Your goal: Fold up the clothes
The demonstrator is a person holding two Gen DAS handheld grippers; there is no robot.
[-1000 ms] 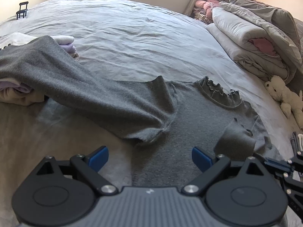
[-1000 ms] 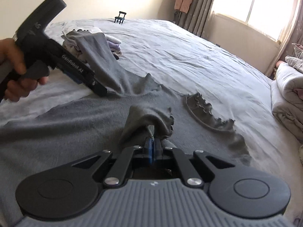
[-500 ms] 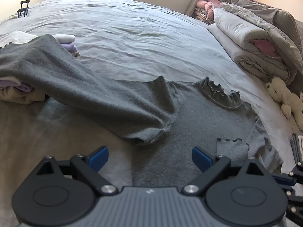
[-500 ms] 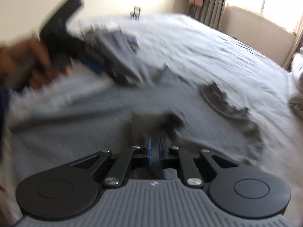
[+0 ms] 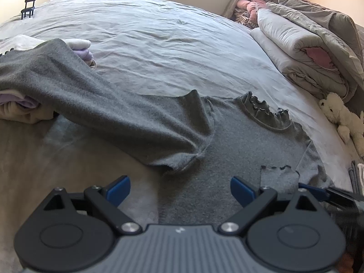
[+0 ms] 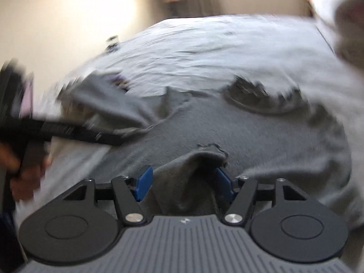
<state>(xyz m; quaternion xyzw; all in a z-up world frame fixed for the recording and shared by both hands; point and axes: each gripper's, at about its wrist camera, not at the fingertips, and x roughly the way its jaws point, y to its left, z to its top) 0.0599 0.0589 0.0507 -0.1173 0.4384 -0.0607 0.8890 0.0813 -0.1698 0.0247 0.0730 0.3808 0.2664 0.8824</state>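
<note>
A dark grey knit top with a frilled collar lies flat on the bed. One long sleeve stretches left over a pile of clothes. The other sleeve's cuff lies folded onto the body. My left gripper is open and empty above the top's lower part. My right gripper is open in a blurred view, with the sleeve cuff lying loose between its spread fingers. The left gripper and hand show at the left of the right wrist view.
A pile of pale folded clothes sits at the left under the sleeve. Rolled grey quilts and a white plush toy lie at the right. A small black stand is at the far left of the bed sheet.
My right gripper, shut on the sleeve cuff a second ago, has laid it on the top's body and opened. The left gripper has barely moved.
</note>
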